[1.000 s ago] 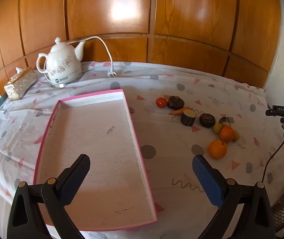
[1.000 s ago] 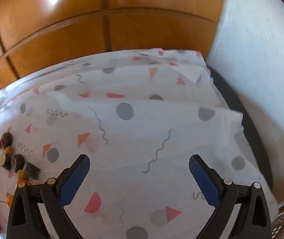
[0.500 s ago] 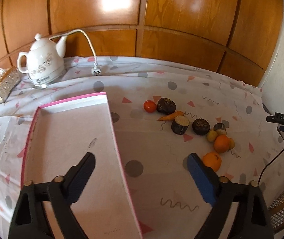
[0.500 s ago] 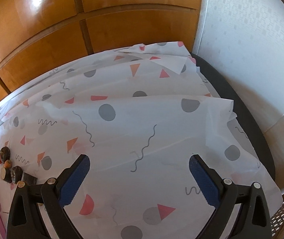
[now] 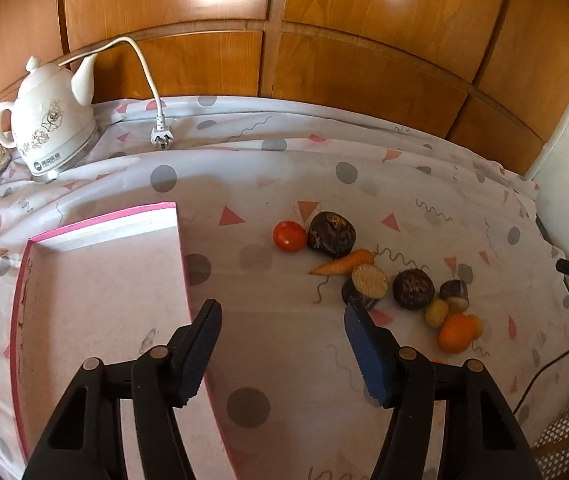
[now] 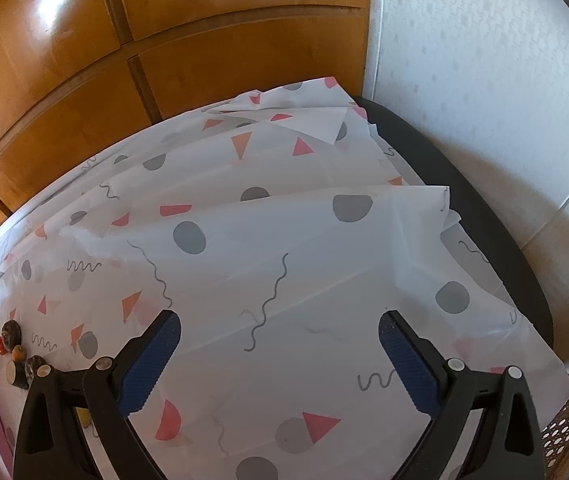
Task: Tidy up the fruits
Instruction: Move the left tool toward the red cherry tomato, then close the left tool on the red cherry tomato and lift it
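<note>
The left claw (image 5: 280,320) hangs above the worktop with its blue-padded jaws spread wide and nothing between them, its left finger over the right rim of the shallow pink-edged rectangular tray (image 5: 104,276), which lies bare on the white cloth printed with grey dots and pink triangles (image 5: 252,184). To the right of the tray, well apart from it, the produce sits in a loose string on the cloth: a small red tomato (image 5: 290,235) touching a dark brown lumpy round fruit (image 5: 331,234), an orange carrot (image 5: 344,263) lying just below them, a cut dark-skinned piece with a pale face (image 5: 366,286), a second dark round fruit (image 5: 413,289), a smaller cut dark piece (image 5: 454,295), a small yellow fruit (image 5: 436,313) and a round orange (image 5: 454,333). At the back left stand a white ceramic electric kettle with a floral pattern (image 5: 50,124) and its white cord with plug (image 5: 161,136). The right claw (image 6: 279,334) is likewise spread wide and holds nothing, facing the bare right end of the cloth near the white textured wall (image 6: 484,80), with part of the produce at its far left edge.
</note>
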{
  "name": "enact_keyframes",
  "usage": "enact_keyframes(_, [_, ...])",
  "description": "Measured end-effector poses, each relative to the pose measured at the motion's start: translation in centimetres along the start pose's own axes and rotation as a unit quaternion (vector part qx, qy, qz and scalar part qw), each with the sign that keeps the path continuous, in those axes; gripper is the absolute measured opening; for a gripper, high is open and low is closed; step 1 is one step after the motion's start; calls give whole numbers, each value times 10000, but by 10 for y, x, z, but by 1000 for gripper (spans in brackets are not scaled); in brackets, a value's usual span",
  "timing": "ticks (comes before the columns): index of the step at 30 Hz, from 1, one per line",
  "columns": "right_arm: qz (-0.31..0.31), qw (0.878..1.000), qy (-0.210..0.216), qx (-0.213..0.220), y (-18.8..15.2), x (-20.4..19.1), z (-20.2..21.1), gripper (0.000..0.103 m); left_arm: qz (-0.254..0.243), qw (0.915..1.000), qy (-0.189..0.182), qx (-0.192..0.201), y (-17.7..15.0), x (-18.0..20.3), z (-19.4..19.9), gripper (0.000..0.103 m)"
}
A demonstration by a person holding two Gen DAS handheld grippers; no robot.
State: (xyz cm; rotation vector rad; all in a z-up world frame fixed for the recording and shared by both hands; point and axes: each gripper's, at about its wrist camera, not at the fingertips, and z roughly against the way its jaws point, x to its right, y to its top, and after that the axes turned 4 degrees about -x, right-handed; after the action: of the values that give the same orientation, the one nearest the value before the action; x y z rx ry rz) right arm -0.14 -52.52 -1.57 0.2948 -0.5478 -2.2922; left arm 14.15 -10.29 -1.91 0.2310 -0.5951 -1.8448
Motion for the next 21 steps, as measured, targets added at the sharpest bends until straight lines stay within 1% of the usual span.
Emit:
enact_keyframes(1, [-61,10000,-7,12,1,2,0,101,38,10000,-3,-16,2,-1,-2,64])
enact_keyframes(3, [-206,9998,23,18,2,7,1,101,94,9999,26,-80,7,-3,-9,56])
enact_keyframes(5, [-285,9996,35,0,2,10,0,101,79,9998,75,-166,12,-2,-18,39])
enact_keyframes(8, [-232,9997,30,-21,2,8,0,95,35,9996,0,-289,20,0,-32,29])
enact_keyframes(12, [-235,9997,27,-58,3,9,-2,94,-12,9996,-83,-274,35,7,-44,29])
enact_keyframes(14, [-253,9997,8,-71,3,9,-3,94,-42,9996,-52,-269,43,10,-52,29])
enact_keyframes(17, [-278,9996,-33,-78,3,11,-4,94,91,9994,-139,-292,54,10,-65,30])
enact_keyframes(18, [-334,9994,-50,-71,4,13,-4,94,129,9994,-158,-292,57,10,-68,32])
enact_keyframes(19, [-416,9991,-49,-60,4,17,-4,94,188,9992,-165,-304,59,9,-73,39])
enact_keyframes(21, [-568,9984,-56,-41,5,24,-4,94,309,9987,-182,-354,62,7,-82,40])
